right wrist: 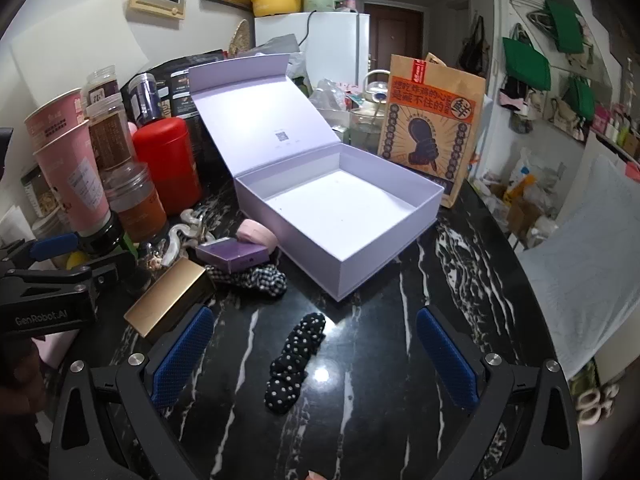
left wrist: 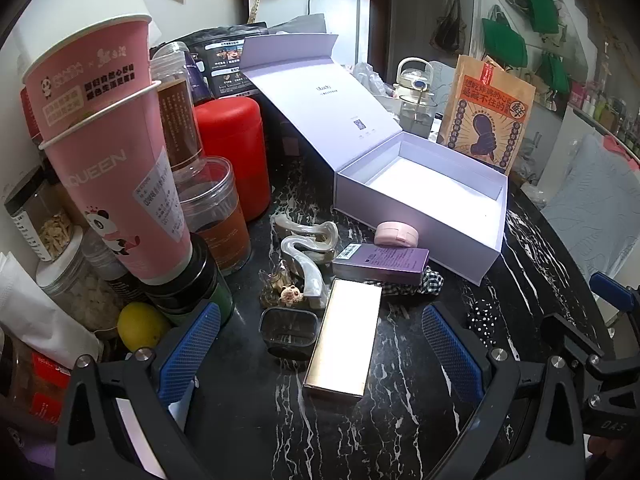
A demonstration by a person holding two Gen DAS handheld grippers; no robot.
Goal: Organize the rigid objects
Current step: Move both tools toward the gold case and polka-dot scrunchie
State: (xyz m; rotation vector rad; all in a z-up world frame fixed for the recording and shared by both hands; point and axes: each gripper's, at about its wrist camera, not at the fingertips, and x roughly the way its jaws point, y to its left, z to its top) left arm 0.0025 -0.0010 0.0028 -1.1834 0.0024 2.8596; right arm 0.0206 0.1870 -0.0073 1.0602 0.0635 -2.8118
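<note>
1. Left wrist view: the left gripper (left wrist: 320,356) is released, its two blue pads wide apart with nothing pressed between them. Its black frame cuts off the lower part of the picture.
2. Between the pads, toward 12 o'clock, lies a gold box (left wrist: 344,344) flat on the black marble table (left wrist: 400,420). At 9 o'clock of it stands a small dark clear container (left wrist: 289,332); what is inside I cannot make out.
3. Above the gold box, at 12 o'clock, a purple box (left wrist: 380,264) lies flat and partly covers a checked scrunchie (left wrist: 432,282). A pink round case (left wrist: 397,235) sits just behind it, touching the wall of the open white box (left wrist: 420,216), which is empty, its lid up.
4. At 10 o'clock a pearly curved hair clip (left wrist: 304,248) and a small bear charm (left wrist: 290,292) lie close together; their exact shapes are hard to read.
5. At 9 o'clock pink paper cups (left wrist: 116,184) hide part of the jars behind them. A lemon (left wrist: 142,326) is half hidden.
6. Right wrist view: the right gripper (right wrist: 314,356) is also released, pads wide apart. A dotted scrunchie (right wrist: 294,360) lies between them on the table, touched by neither.
7. The open white box (right wrist: 340,216) is at 12 o'clock; the gold box (right wrist: 168,304) at 10 o'clock is partly covered by the left pad. The other gripper enters at 9 o'clock, cut off by the edge.
</note>
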